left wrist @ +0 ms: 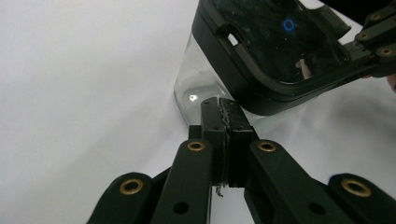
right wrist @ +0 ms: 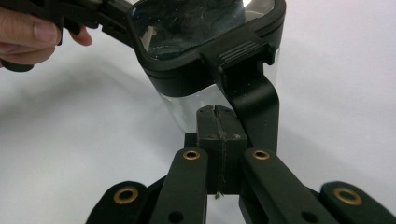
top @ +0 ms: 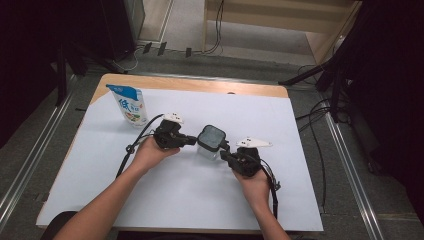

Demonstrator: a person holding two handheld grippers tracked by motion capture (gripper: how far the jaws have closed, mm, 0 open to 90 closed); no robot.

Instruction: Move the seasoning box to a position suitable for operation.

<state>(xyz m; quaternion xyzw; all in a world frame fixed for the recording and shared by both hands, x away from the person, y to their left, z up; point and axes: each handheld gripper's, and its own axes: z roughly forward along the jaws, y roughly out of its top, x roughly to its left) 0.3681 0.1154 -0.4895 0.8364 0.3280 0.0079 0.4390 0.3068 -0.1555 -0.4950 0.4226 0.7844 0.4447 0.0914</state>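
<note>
Your left gripper (left wrist: 223, 108) has both black jaws pressed flat together with nothing between them; the closed tip rests against the lower clear wall of the clear square plastic container with the black-framed lid (left wrist: 261, 60). In the high view this gripper (top: 192, 141) meets the container (top: 211, 140) on its left side.

Your right gripper (right wrist: 218, 114) is likewise fully closed and grips nothing; its tip sits just below the lid's black rim, beside the black latch flap (right wrist: 254, 102) that hangs down the container (right wrist: 210, 51) wall. In the high view it (top: 225, 152) meets the container at the near right corner. Whether either tip presses on the wall or merely touches it, you cannot tell.

The container stands upright near the centre of the white sheet (top: 190, 200) that covers the wooden table (top: 200, 84), directly between the two grippers.

A blue-and-white stand-up pouch (top: 129, 104) stands upright at the far left of the sheet, well apart from the container.
</note>
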